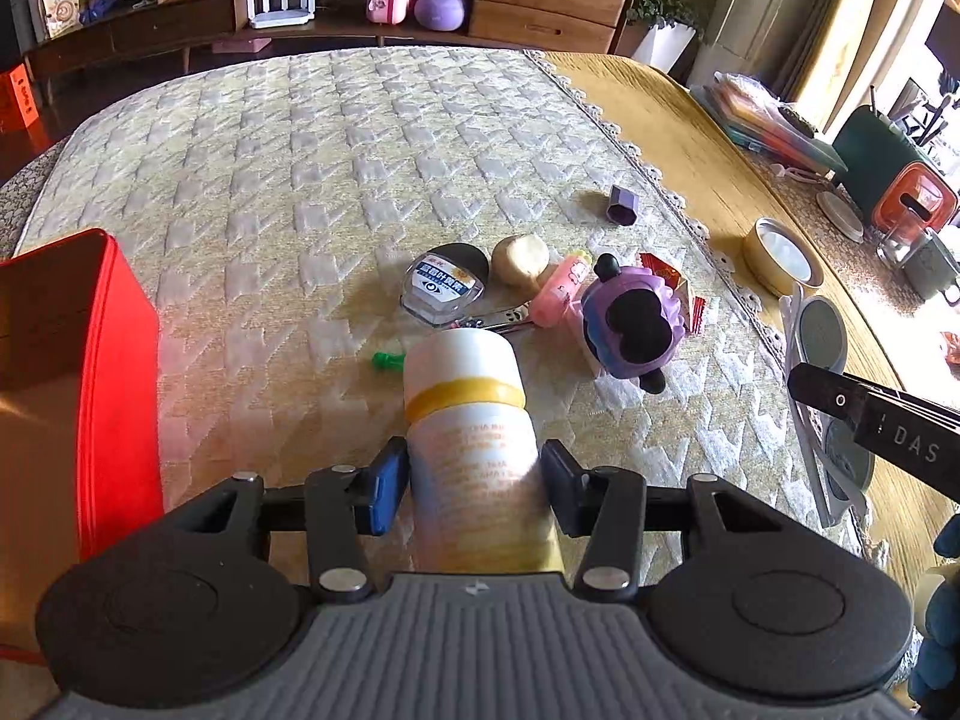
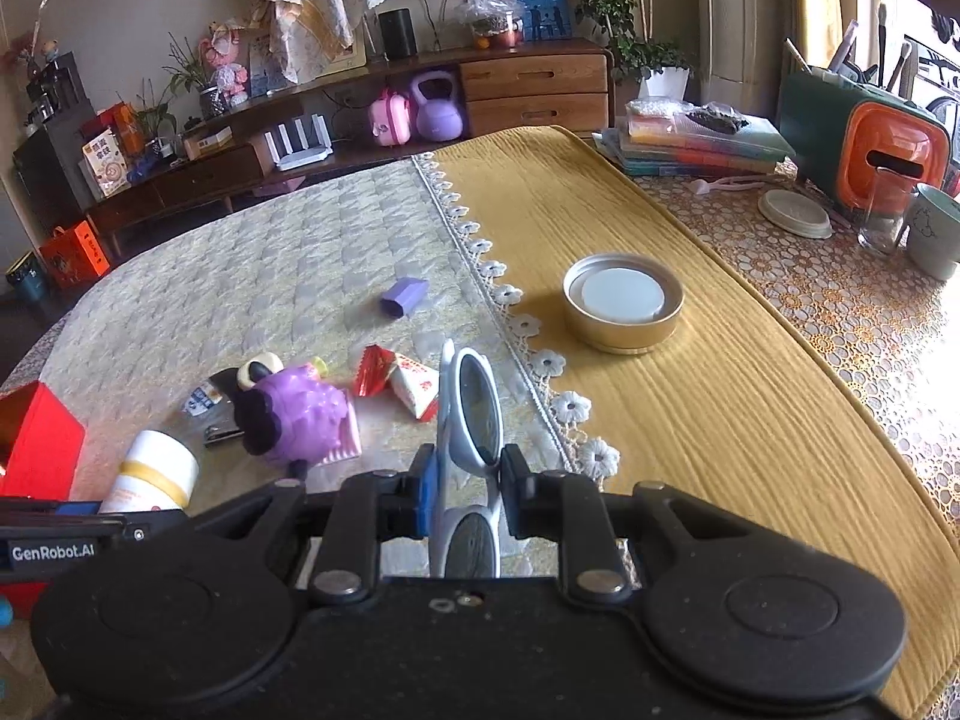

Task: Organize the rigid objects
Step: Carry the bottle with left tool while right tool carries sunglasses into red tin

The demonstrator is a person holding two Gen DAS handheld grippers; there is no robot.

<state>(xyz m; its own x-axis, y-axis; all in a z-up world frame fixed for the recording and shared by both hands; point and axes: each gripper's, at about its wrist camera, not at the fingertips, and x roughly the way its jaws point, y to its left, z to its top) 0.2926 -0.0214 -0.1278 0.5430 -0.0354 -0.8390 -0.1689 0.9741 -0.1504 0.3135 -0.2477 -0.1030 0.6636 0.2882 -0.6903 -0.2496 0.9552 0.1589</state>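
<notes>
The left hand-held gripper [image 1: 474, 483] is clamped on a white bottle [image 1: 474, 432] with a yellow band, its pads pressing the bottle's sides; the bottle points away from the camera, above the quilted cloth [image 1: 288, 180] of the table. The right hand-held gripper [image 2: 465, 489] is closed on a pair of pale-framed sunglasses [image 2: 471, 414], gripping them near the bridge so that one lens stands above the fingers and the other below.

At the left edge stands a red box [image 1: 114, 396], open at the top. Just beyond the bottle, a small green piece [image 1: 387, 359] lies on the cloth, then a cluster of things close together: a clear jar [image 1: 444, 288] with a blue label and a dark lid, a metal nail clipper [image 1: 495, 318], a round beige lump [image 1: 521, 259], a pink tube [image 1: 561, 291], a purple and black toy figure [image 1: 636, 318], and red and white wrapped sweets [image 2: 399, 384]. Farther off, apart from the cluster, a small purple hexagonal cap [image 1: 623, 204] lies on its side.

To the right, past the lace edging, a gold tin lid [image 2: 623, 303] sits on the yellow cloth [image 2: 690, 420]. Beyond it are stacked books [image 2: 690, 147] and a green and orange container [image 2: 864, 144].
</notes>
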